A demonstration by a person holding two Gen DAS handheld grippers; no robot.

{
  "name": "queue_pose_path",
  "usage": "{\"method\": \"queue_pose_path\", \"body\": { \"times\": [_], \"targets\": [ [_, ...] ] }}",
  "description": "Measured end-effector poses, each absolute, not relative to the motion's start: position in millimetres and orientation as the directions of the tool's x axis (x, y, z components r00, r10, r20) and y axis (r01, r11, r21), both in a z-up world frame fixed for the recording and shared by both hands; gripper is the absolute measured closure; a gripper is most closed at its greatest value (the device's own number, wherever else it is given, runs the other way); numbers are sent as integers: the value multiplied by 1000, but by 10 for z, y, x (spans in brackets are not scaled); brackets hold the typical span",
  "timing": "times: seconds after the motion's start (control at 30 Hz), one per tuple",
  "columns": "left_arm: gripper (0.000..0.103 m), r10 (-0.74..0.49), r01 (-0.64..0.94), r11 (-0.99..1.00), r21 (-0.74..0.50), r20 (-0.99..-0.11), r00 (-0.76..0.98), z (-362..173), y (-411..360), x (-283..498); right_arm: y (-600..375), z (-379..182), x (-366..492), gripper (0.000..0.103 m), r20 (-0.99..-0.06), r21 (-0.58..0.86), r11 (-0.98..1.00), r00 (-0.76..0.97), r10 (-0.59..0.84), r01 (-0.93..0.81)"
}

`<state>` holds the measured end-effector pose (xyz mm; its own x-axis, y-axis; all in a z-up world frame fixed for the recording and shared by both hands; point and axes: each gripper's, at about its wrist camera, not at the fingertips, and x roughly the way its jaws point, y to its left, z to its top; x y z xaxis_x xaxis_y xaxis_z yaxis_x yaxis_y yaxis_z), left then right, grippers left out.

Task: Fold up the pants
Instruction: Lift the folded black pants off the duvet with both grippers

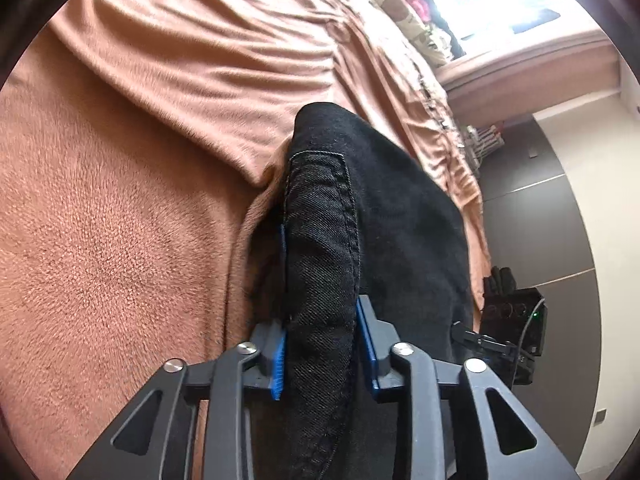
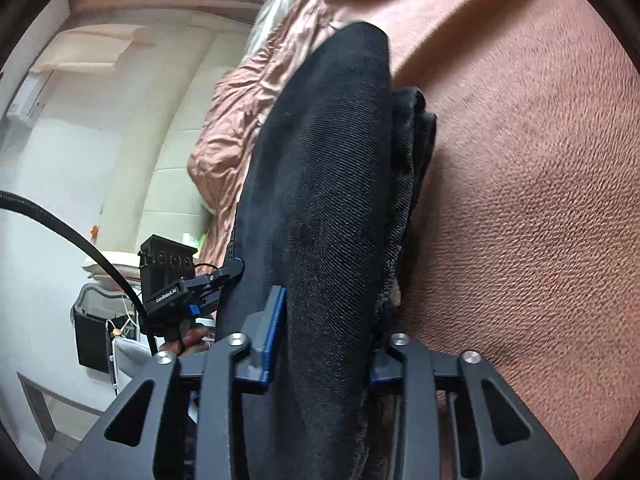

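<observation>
Left wrist view first: the left gripper (image 1: 322,344) has its blue pads pressed in on a thick bundle of the black pants (image 1: 320,248), jaws narrowed around the denim with a stitched seam running straight ahead of the fingertips. Over on the right wrist view, the right gripper (image 2: 324,336) is doing the same thing, pinched onto another doubled-up stretch of the pants (image 2: 332,184), with the cloth bulging forward between and beyond its fingers. So both tools have a grip, and the garment runs between them, bunched and raised off the brown blanket (image 1: 104,240) that spreads out to the left of the left tool and to the right of the right one (image 2: 520,200).

Progress, as I judge it: the pants look gathered into layers already, yet nothing lies flat and squared, so I'd call this mid-fold. Laying the cloth down, smoothing it and making any last fold remain.

The count: one pair of pants, two grippers, one blanket, rumpled into folds further ahead. Each camera also catches the opposite gripper out to its side, and a hand (image 2: 188,338) shows under the far one in the right view
</observation>
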<state>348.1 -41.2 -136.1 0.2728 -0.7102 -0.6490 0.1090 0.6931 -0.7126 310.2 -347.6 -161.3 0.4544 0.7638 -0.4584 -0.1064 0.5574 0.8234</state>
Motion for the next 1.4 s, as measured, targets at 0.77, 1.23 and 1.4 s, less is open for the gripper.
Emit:
{"method": "queue_pose_path", "body": {
  "times": [0.77,1.23,1.4],
  "targets": [
    [77,-735,240,658,-714,-540,410,-401,-115,2778,-2964,-950,2382,78,-406,731,628,570,714,-266],
    [77,-721,304,659,-688,-464,514,320,317,2156,-2600,-531,2004,78,-358,665,643,594,721,-380],
    [78,-709,319,666,-674,-441,550,548,476,1902,-2477,-384,1871,78,-335,643,639,596,730,-422]
  ]
}}
